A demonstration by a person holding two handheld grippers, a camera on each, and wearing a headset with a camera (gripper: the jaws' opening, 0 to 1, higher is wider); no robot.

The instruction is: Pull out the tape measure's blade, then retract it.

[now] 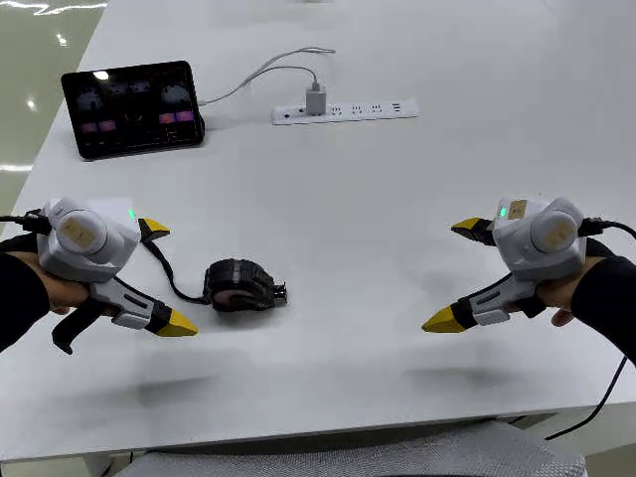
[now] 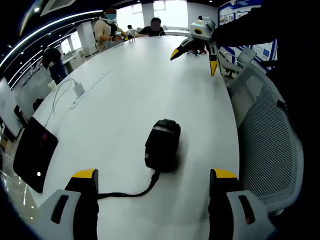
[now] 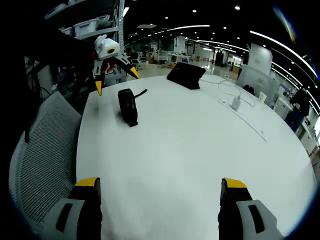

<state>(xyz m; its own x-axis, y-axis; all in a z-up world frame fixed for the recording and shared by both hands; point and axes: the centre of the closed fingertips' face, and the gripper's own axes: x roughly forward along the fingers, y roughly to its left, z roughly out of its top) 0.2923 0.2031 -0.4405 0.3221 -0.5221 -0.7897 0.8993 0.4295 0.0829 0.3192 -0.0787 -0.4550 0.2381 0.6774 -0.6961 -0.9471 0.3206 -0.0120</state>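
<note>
While two hand-held tools hover over a white desk (image 1: 358, 209), the head view finds the tape measure (image 1: 238, 284) lying at the near left, its blade wound in and a dark lanyard (image 1: 162, 266) trailing left from the case. The left gripper (image 1: 167, 275) sits just left of it, fingers spread wide and holding nothing, with the lanyard running in between them. The right gripper (image 1: 451, 274) is well apart at the near right, its fingers equally wide and empty. A lit tablet (image 1: 132, 107) stands at the far left. To its right a power strip (image 1: 348, 110) lies with a white charger (image 1: 316, 99) plugged in

Along the left gripper's own yellow-tipped fingers (image 2: 85, 174), wide apart and gripping nothing, the left gripper view shows the black tape measure (image 2: 162, 144) resting on the desk just ahead. Its lanyard curls back toward one finger. The right gripper (image 2: 193, 62) hangs open far across the desk, a mesh chair (image 2: 265, 140) stands at the desk's edge, and people (image 2: 107, 25) gather at the distant end

In the right gripper view, that tool's fingers (image 3: 232, 184) are splayed over bare desk with nothing between them. The tape measure (image 3: 127, 106) lies well ahead, near the open left gripper (image 3: 116, 80), with the tablet (image 3: 186, 75) beyond
</note>
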